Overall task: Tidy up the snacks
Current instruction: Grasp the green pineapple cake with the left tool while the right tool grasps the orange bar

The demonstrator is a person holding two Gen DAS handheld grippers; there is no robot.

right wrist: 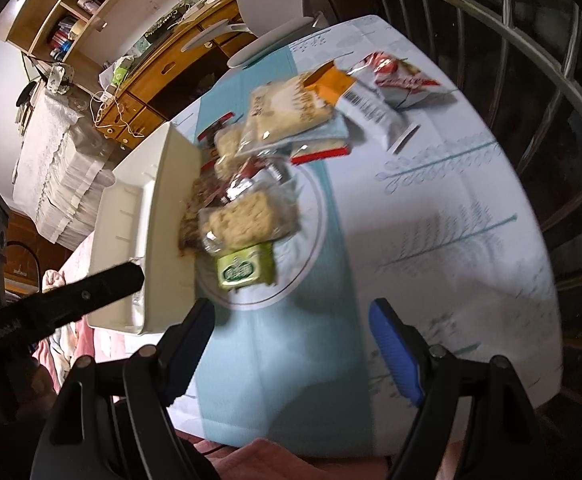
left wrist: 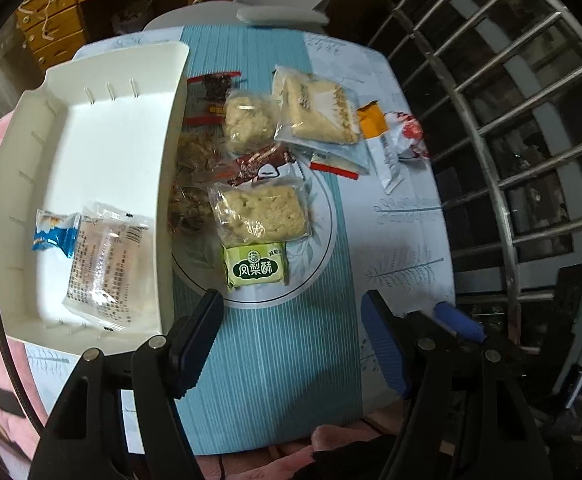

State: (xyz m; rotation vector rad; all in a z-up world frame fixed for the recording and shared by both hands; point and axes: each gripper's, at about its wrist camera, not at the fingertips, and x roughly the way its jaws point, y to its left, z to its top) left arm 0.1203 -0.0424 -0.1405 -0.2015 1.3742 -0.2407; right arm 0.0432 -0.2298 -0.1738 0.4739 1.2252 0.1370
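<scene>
Both tools are hanging above the near edge of the worktop (left wrist: 391, 216), pointing steeply down. The left tool (left wrist: 291, 344) is standing wide with nothing between its pads; the right tool (right wrist: 291, 352) is likewise standing wide and carrying nothing.

The snacks are lying heaped on a plate (left wrist: 323, 240) on the blue runner, just beside the white tray (left wrist: 103, 140). The green packet (left wrist: 255, 265) is sitting nearest the tools at the plate's front, touching the clear-wrapped crumbly square (left wrist: 261, 214) behind it. Further back are lying a round pale cake in film (left wrist: 249, 120), a large pale slab in a clear bag (left wrist: 315, 106), and a red-and-white pouch (left wrist: 409, 136) out towards the far right. Two items are already resting inside the tray: a small blue packet (left wrist: 55, 232) and a clear printed wrapper (left wrist: 107, 264).

In my judgement these are all light, the film slippery and crinkly, and the contents brittle under pressure. The green packet looks the firmest; gripping it across its short sides appears soundest. The crumbly square is better taken by its sealed edge than squeezed across the middle.
</scene>
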